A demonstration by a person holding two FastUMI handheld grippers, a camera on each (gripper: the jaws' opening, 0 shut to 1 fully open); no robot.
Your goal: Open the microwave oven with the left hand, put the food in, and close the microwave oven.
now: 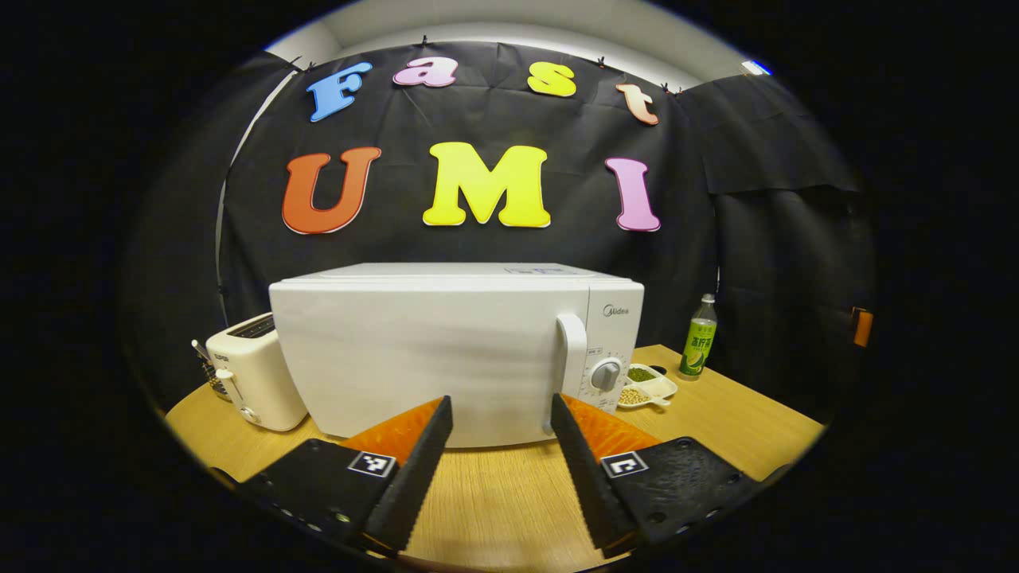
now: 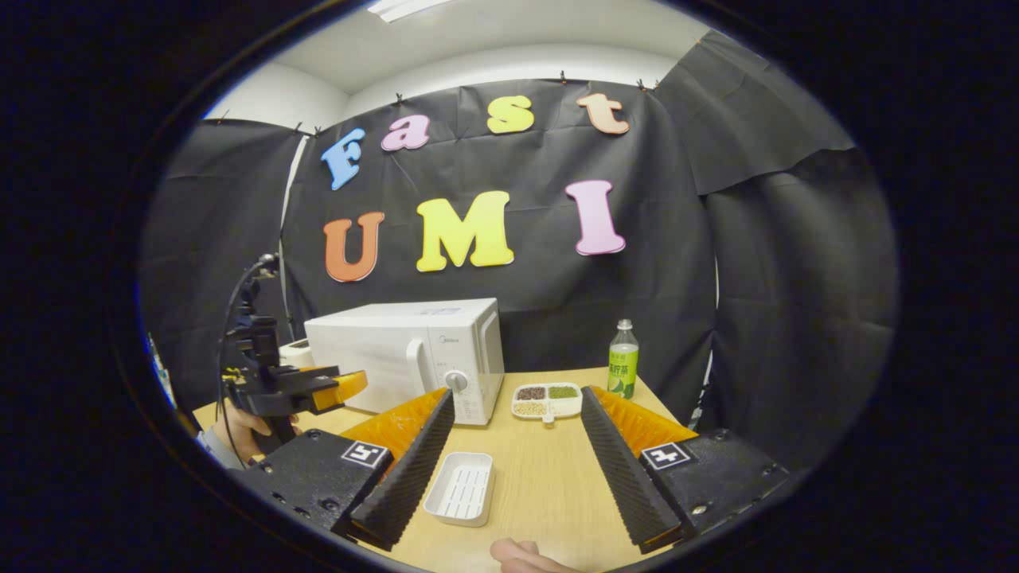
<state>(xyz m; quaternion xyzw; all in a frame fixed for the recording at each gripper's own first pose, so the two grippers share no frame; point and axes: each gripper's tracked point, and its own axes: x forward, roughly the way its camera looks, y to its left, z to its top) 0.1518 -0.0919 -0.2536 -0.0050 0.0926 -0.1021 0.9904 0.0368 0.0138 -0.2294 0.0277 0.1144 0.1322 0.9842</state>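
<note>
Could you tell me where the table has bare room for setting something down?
The widest bare patch of table lies between the white tray and the divided dish, in front of the microwave. It is crowded around the dish, with the bottle just behind, and beside the toaster left of the microwave.

My right claw [image 2: 517,461] hangs above the wooden table [image 2: 549,485] with its two fingers wide apart, holding nothing. Between them, nearer to the left finger, a white tray [image 2: 460,488] lies on the table. Farther away stands the white microwave oven [image 2: 407,352], its door closed. Just beside it, on the right, is a divided dish [image 2: 547,399] with beans, then a green bottle [image 2: 622,361]. At the left, my hand [image 2: 239,426] holds the left claw [image 2: 338,386].
</note>
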